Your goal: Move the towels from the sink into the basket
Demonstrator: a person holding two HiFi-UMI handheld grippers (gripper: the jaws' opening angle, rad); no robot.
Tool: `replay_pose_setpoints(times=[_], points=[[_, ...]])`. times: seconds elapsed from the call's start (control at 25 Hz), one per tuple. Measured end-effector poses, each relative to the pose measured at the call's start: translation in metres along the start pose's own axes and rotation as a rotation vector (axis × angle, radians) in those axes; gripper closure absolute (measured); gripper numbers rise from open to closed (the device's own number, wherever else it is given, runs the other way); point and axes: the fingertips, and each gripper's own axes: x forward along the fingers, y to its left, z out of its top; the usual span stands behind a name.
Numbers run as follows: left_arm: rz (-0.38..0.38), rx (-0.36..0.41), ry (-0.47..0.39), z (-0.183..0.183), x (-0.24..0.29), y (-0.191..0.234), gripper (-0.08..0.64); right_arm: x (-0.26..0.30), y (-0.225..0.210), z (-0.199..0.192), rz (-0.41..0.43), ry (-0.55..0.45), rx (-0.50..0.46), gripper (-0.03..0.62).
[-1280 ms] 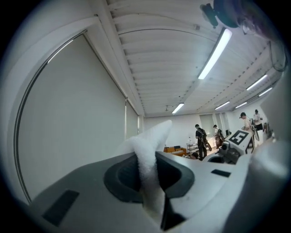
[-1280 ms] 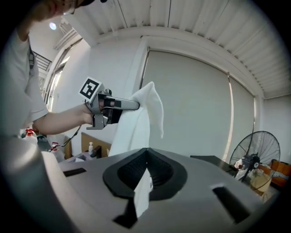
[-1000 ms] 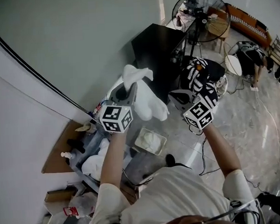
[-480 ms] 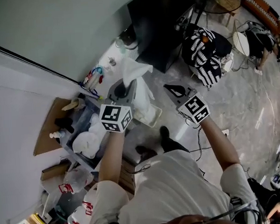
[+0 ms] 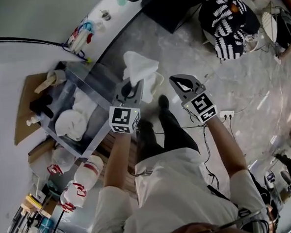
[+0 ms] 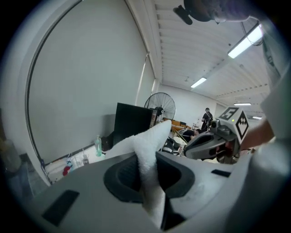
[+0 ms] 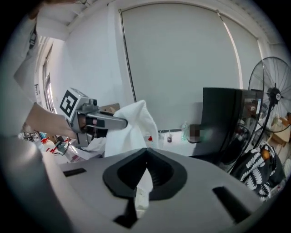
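Note:
My left gripper [image 5: 130, 85] is shut on a white towel [image 5: 140, 68], which stands up in a bunched peak above the jaws. In the left gripper view the towel [image 6: 146, 152] is pinched in the dark jaw recess. It hangs over a white basket [image 5: 158, 81], mostly hidden beneath it. The sink [image 5: 102, 82] lies to the left with another white towel [image 5: 71, 124] in it. My right gripper [image 5: 181, 82] sits just right of the held towel, apart from it, jaws shut. A thin pale strip shows in its slit [image 7: 142, 184]; I cannot tell what it is.
Bottles [image 5: 42, 93] stand on the board left of the sink, and toiletries [image 5: 79, 36] line the ledge above. Red-printed plastic bags [image 5: 82, 174] lie below the sink. A power strip [image 5: 226, 116] and cables are on the floor at right, near a black-and-white knit item [image 5: 225, 12].
The head view has tipped down, so the sink and floor now fill the frame. Both grippers sit lower in the room, over the basket; the left still holds the towel.

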Motion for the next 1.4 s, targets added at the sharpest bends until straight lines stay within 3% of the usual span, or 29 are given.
replay_pose_setpoints(times=[0.28, 0.68, 0.92, 1.2, 1.32, 1.4], points=[[0.080, -0.100, 0.096, -0.153, 0.047, 0.022, 0.505, 0.073, -0.013, -0.117, 0.004, 0.093, 0.042, 0.594], [0.230, -0.122, 0.258, -0.349, 0.112, 0.071, 0.505, 0.170, -0.004, -0.259, 0.052, 0.211, 0.099, 0.594], [0.311, -0.211, 0.355, -0.465, 0.146, 0.103, 0.505, 0.222, -0.006, -0.336, 0.078, 0.269, 0.130, 0.594], [0.384, -0.276, 0.443, -0.561, 0.173, 0.133, 0.493, 0.267, -0.007, -0.398, 0.103, 0.320, 0.144, 0.594], [0.399, -0.310, 0.476, -0.585, 0.177, 0.138, 0.357, 0.276, -0.007, -0.413, 0.113, 0.339, 0.145, 0.594], [0.397, -0.317, 0.467, -0.586, 0.177, 0.140, 0.342, 0.281, -0.008, -0.417, 0.117, 0.347, 0.135, 0.594]])
